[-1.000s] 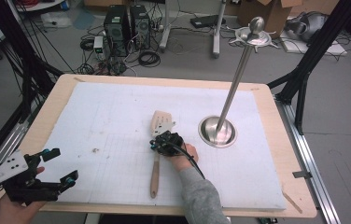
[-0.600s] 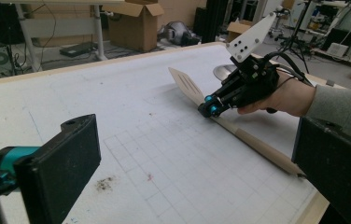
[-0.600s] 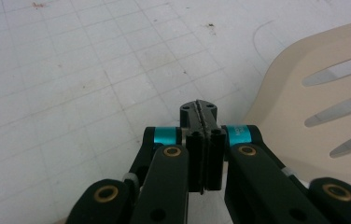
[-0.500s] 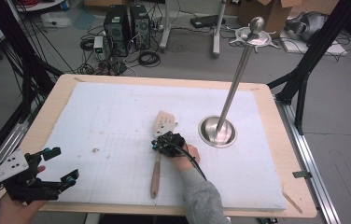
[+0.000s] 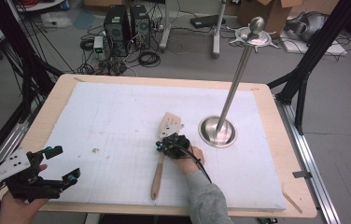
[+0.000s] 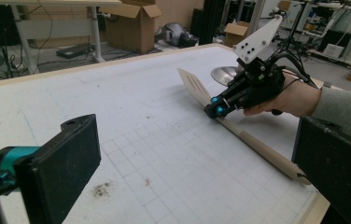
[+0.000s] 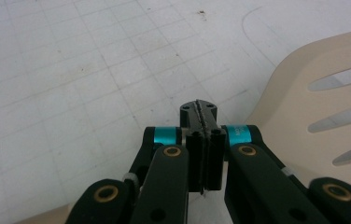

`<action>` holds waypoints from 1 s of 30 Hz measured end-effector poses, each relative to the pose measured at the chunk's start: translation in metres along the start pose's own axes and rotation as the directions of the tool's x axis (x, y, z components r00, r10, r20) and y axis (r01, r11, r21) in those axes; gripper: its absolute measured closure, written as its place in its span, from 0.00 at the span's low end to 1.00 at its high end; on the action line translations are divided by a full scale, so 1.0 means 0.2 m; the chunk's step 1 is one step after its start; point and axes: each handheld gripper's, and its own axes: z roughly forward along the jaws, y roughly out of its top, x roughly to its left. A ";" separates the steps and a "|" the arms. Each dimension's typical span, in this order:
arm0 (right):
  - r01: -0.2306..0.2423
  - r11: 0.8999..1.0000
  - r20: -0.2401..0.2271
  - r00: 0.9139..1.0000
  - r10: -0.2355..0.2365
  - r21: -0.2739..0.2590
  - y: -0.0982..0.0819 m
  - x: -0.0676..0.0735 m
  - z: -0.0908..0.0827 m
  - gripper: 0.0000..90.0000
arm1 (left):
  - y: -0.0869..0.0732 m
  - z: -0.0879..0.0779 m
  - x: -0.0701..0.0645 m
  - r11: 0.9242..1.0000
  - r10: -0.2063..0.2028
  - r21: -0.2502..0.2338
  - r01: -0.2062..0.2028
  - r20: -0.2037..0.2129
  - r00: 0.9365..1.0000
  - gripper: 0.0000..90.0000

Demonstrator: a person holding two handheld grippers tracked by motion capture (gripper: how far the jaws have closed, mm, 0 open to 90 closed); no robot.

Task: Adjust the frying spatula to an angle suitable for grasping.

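Observation:
A pale wooden slotted spatula [image 5: 156, 175] lies on the white gridded mat [image 5: 117, 116], blade toward the far side. My right gripper [image 5: 160, 147] is shut, its tips down at the spatula's neck. In the right gripper view the pads [image 7: 200, 116] meet with nothing seen between them, and the blade [image 7: 304, 107] lies just to their right. The left gripper view has the right gripper [image 6: 215, 109] touching the spatula [image 6: 257, 144]. My left gripper [image 5: 64, 162] hovers open over the mat's near left corner, with nothing between its fingers [image 6: 61, 163].
A tall metal pole on a round steel base [image 5: 217, 130] stands right of the spatula, its hooked top high above the table. The wooden table edge [image 5: 299, 205] frames the mat. Cables, computers and boxes lie on the floor beyond.
The spatula's blade and my right gripper have edged slightly to the right. The left gripper has stayed in place.

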 end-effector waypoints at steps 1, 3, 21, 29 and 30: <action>-0.008 1.000 -0.003 1.000 0.008 -0.002 -0.01 0.00 -0.01 1.00 | 0.00 0.00 0.00 1.000 0.001 0.002 -0.001 0.001 1.000 0.02; -0.012 1.000 0.001 1.000 0.012 -0.006 -0.02 0.00 -0.02 1.00 | 0.00 0.02 0.00 1.000 0.004 0.005 -0.004 0.006 1.000 0.02; -0.045 0.999 0.023 0.999 0.046 -0.021 -0.11 0.01 -0.11 1.00 | 0.03 0.10 0.00 1.000 0.012 0.004 -0.012 0.049 0.999 0.02; -0.065 0.998 0.029 0.997 0.066 -0.027 -0.15 0.01 -0.16 1.00 | 0.04 0.13 0.00 1.000 0.016 0.002 -0.016 0.059 0.998 0.02; -0.064 0.997 0.029 0.997 0.065 -0.031 -0.15 0.01 -0.16 1.00 | 0.04 0.13 0.00 1.000 0.016 0.004 -0.016 0.060 0.998 0.02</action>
